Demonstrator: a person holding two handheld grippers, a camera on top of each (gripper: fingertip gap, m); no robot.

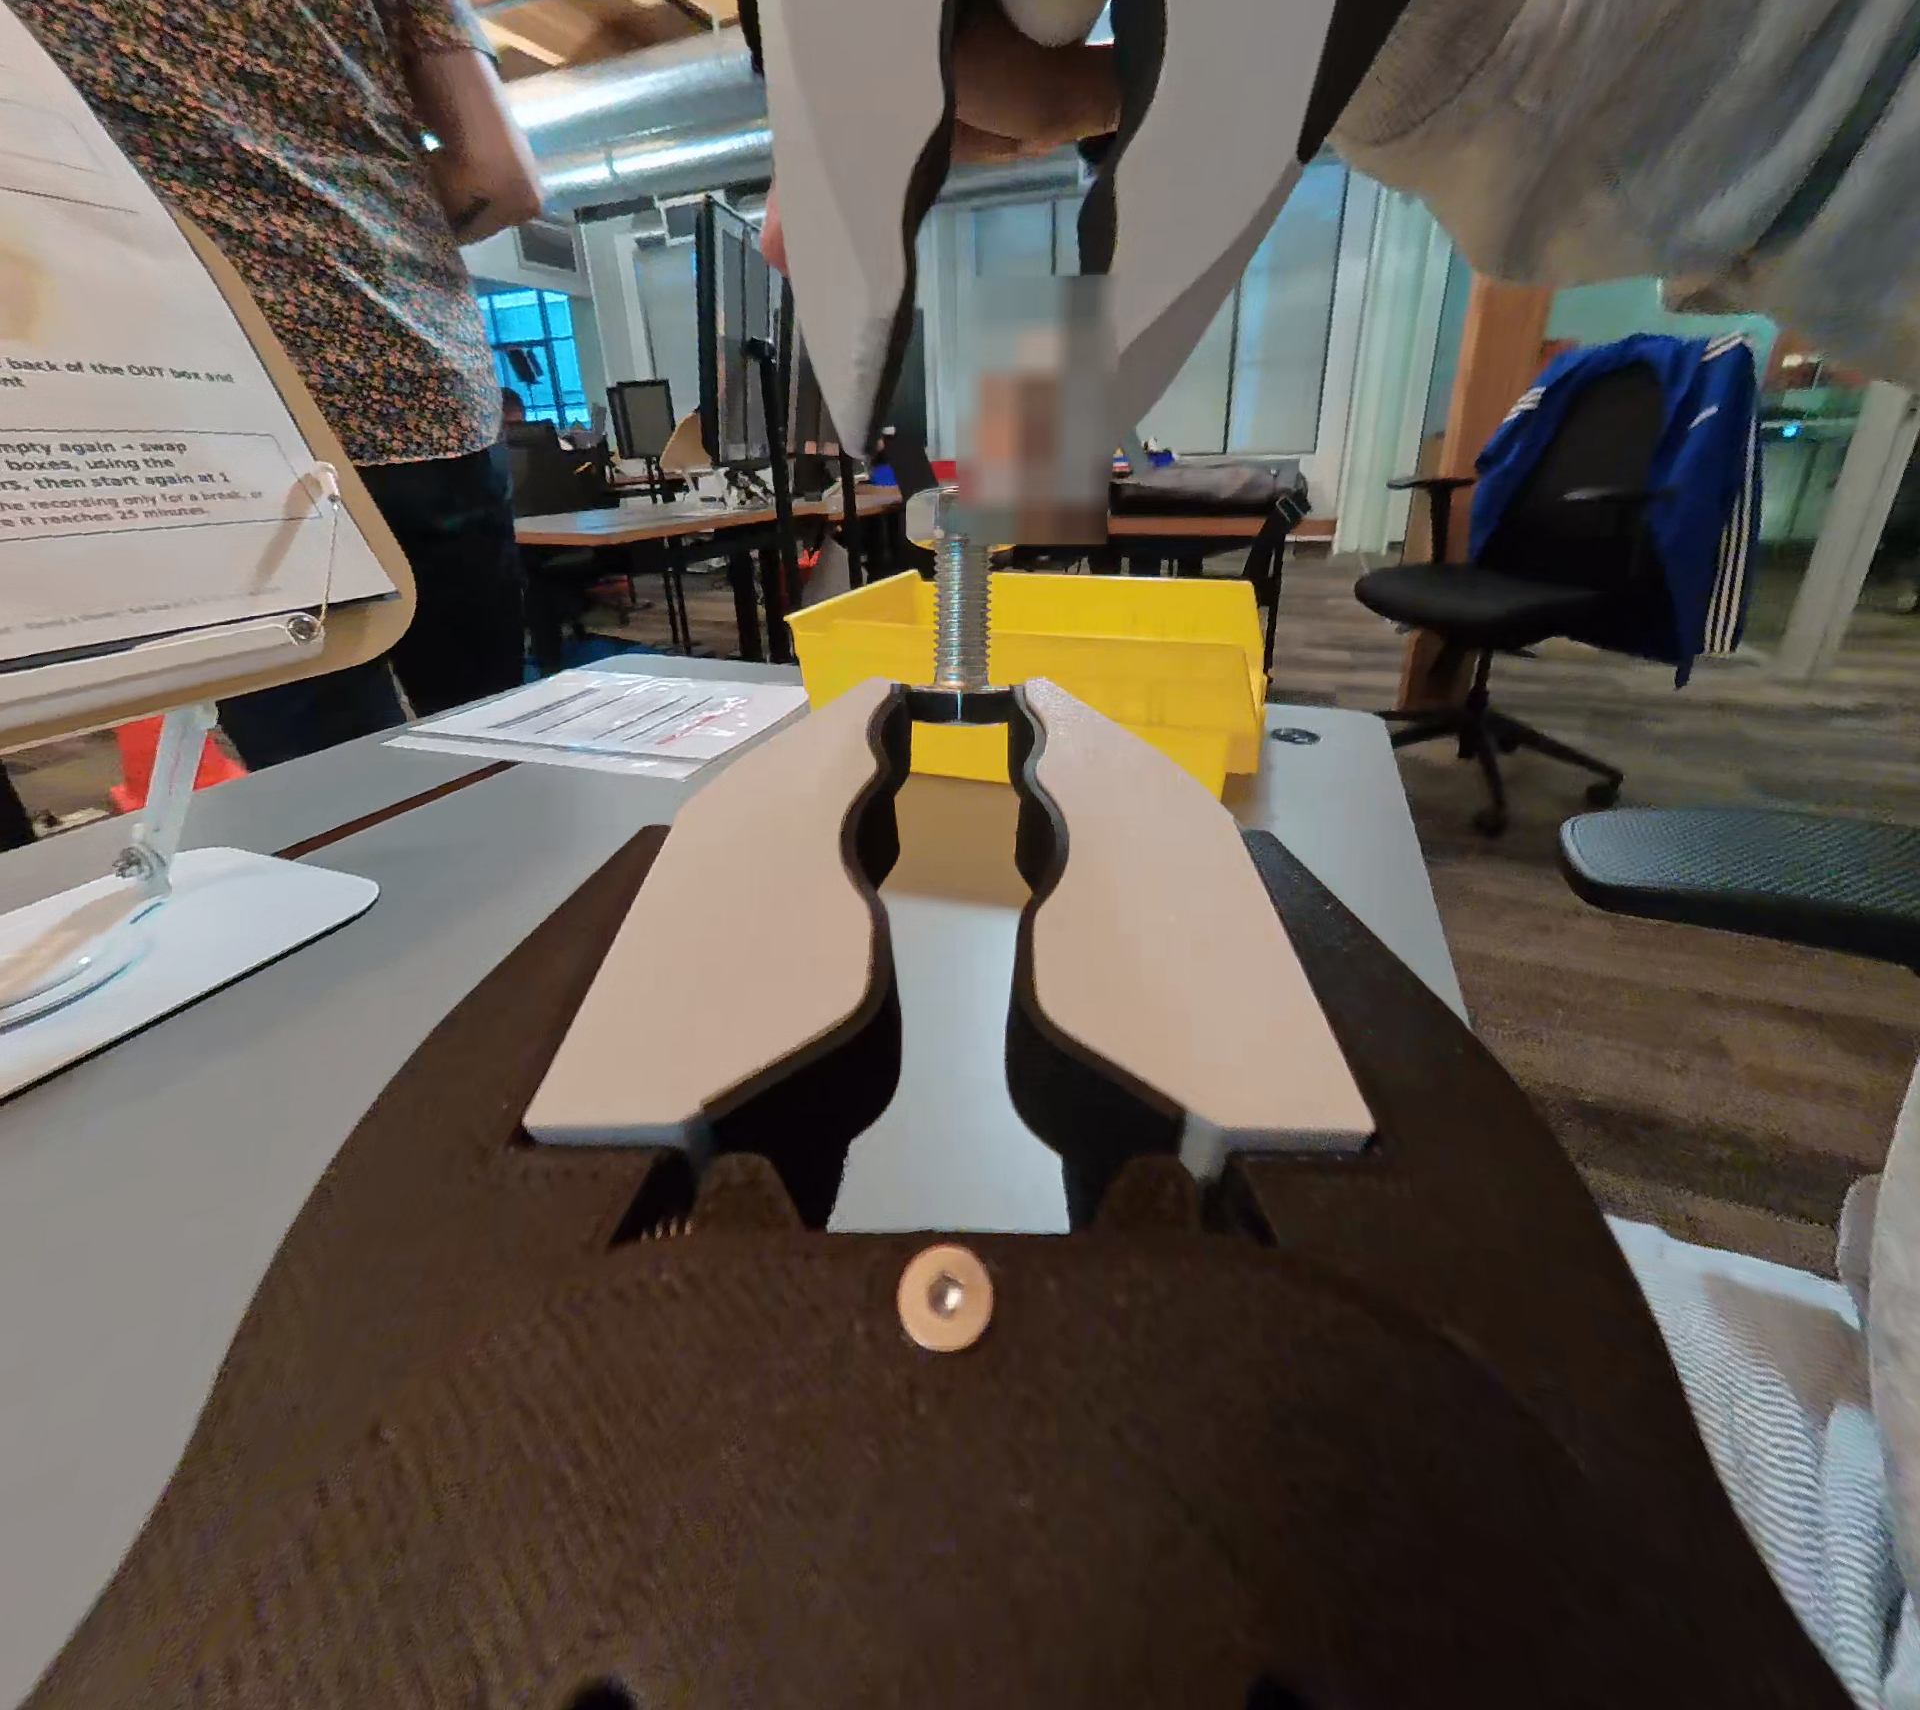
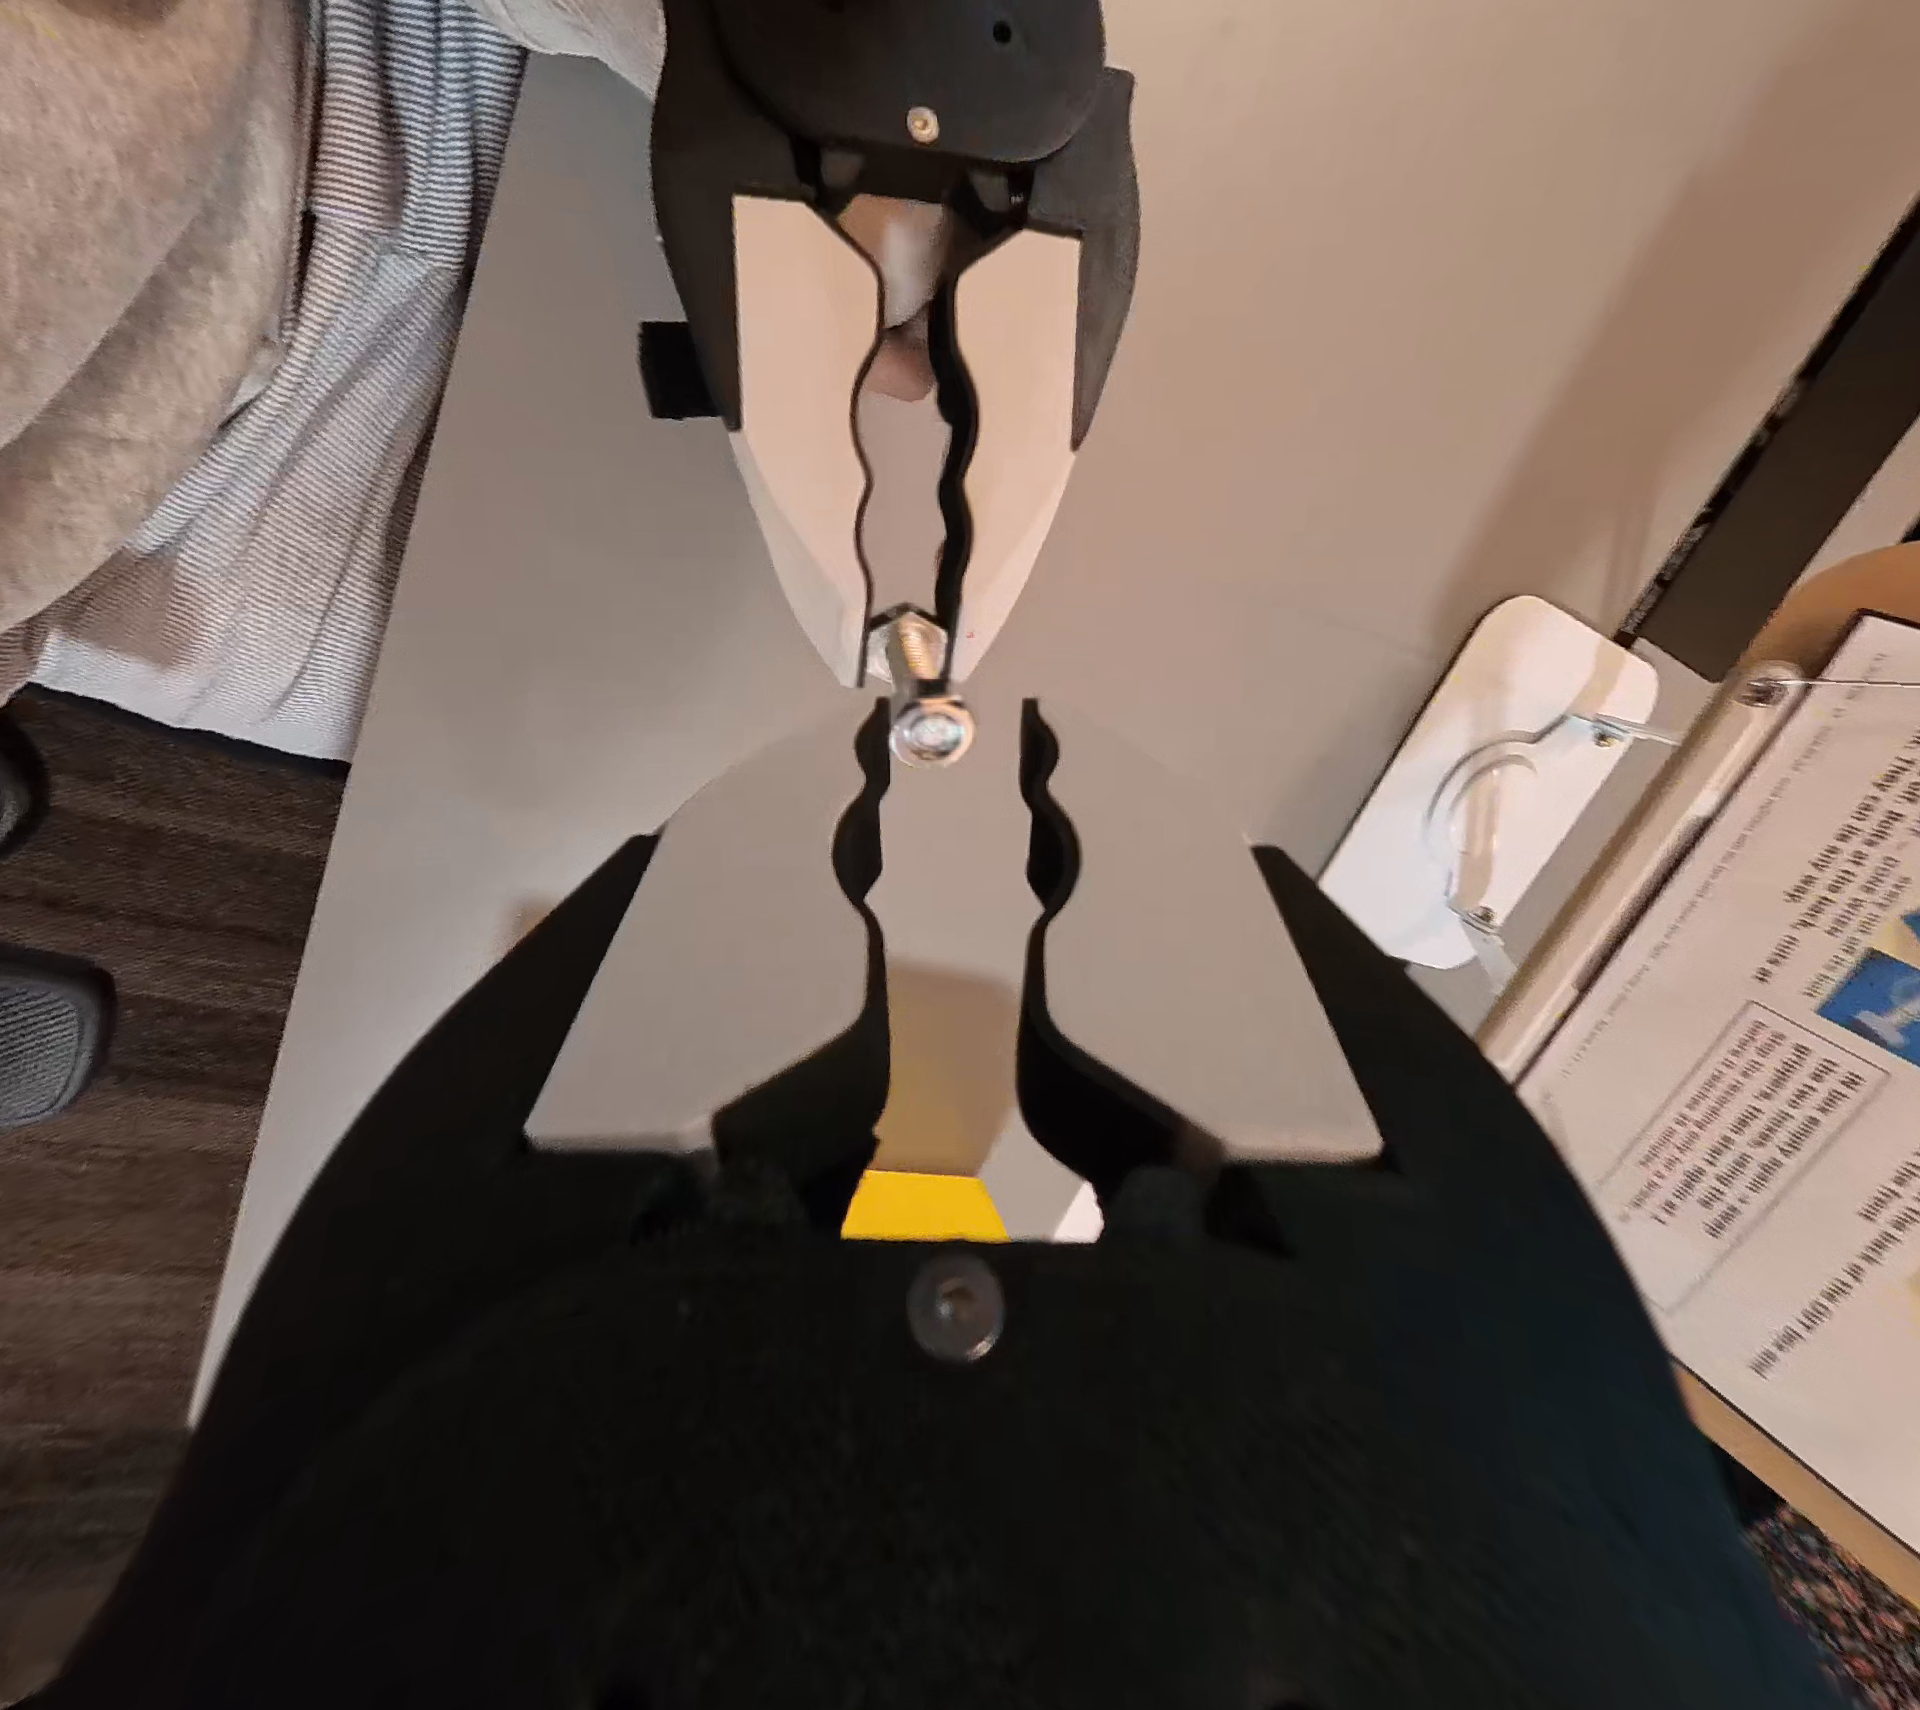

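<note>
Clamped at the tips of the left gripper: a small silver hex nut, with a threaded silver steel bolt standing upright out of it, head uppermost, above the grey tabletop and in front of a yellow plastic bin. Pointing down from above, the right gripper, jaws parted, astride the bolt head; sits closer to one finger, contact impossible to tell. Off to the left, a printed sheet on a tilted stand.

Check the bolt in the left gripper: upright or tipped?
Upright. In the left wrist view the bolt rises straight from the nut clamped at the left gripper tips, head on top.
</note>
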